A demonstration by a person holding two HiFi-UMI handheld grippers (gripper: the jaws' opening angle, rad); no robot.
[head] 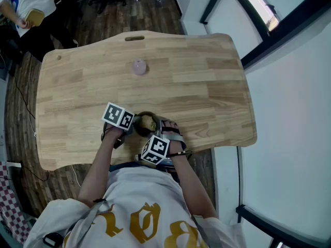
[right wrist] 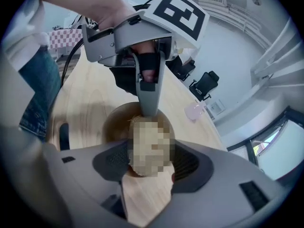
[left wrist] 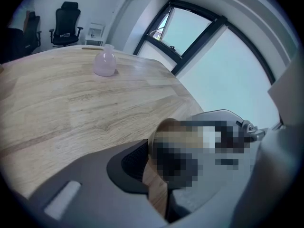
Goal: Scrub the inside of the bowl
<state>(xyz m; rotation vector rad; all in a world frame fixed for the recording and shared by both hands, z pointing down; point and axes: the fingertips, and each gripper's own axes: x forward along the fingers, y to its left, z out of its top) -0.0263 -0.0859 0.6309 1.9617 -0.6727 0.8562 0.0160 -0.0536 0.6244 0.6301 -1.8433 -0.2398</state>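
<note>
Near edge of the table (head: 217, 102), middle: wooden bowl (right wrist: 114, 125). Left gripper (left wrist: 153, 175) is pinched onto the bowl's rim. Right gripper (right wrist: 149, 163) is clamped on a pale fibrous scrubber (head: 149, 122), which sits inside the bowl. Farther out, a small pink vase (head: 139, 66) stands upright toward the far edge, centre. Office chair (left wrist: 66, 23) is beyond the table.

White short-sleeved T-shirt (head: 150, 195), gold lettering (head: 142, 223), blue jeans (right wrist: 35, 91). Grey left gripper (left wrist: 159, 172), right gripper (right wrist: 147, 160): black pads (right wrist: 187, 163), black-white marker cube (head: 118, 116) each.
</note>
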